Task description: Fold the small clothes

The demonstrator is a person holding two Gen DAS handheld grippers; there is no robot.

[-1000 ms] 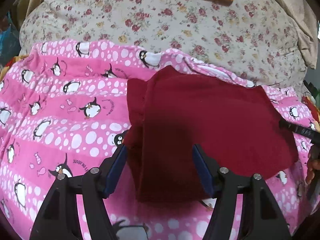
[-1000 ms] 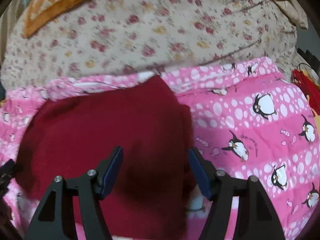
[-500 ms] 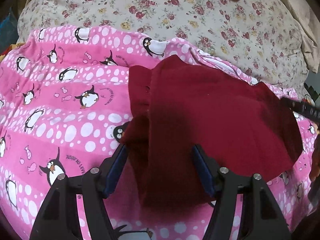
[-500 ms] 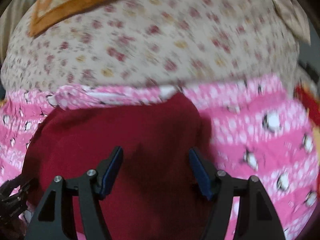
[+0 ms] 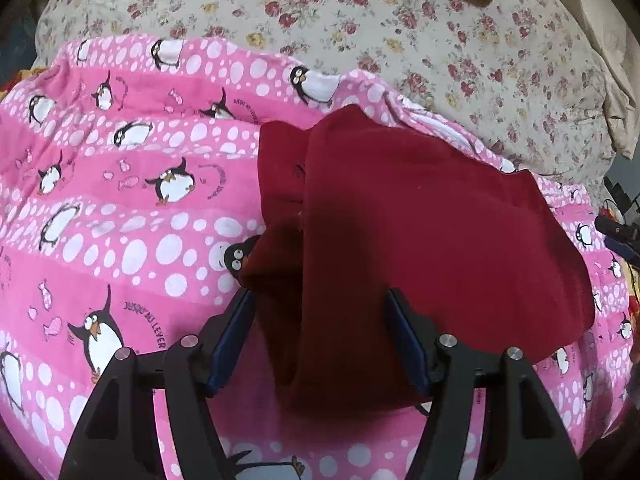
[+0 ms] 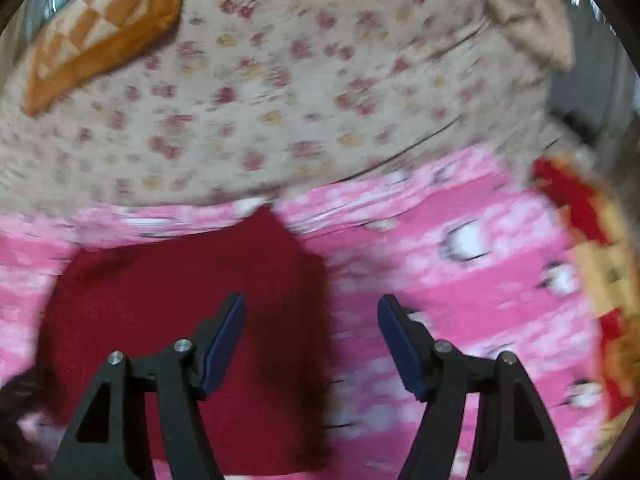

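Swinging toward 3 o'clock since a second ago, the right gripper (image 6: pixel 312 340) now straddles the dark red garment's (image 6: pixel 192 304) edge, jaws spread, gripping nothing, view blurred. Left gripper (image 5: pixel 318 332) hovers low over the garment (image 5: pixel 420 240), jaws parted, holding nothing. It lies folded on the pink penguin blanket (image 5: pixel 120 208), floral bedding (image 5: pixel 360 28) at 12 o'clock.

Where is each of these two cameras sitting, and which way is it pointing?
Left wrist view: on the left gripper, looking forward along its open fingers at the dark red garment on the pink penguin blanket.
Right wrist view: on the right gripper, blurred, fingers open, over the garment's right edge.
Both views show the red garment, the blanket and the floral sheet; the right gripper also shows at the right edge of the left view.
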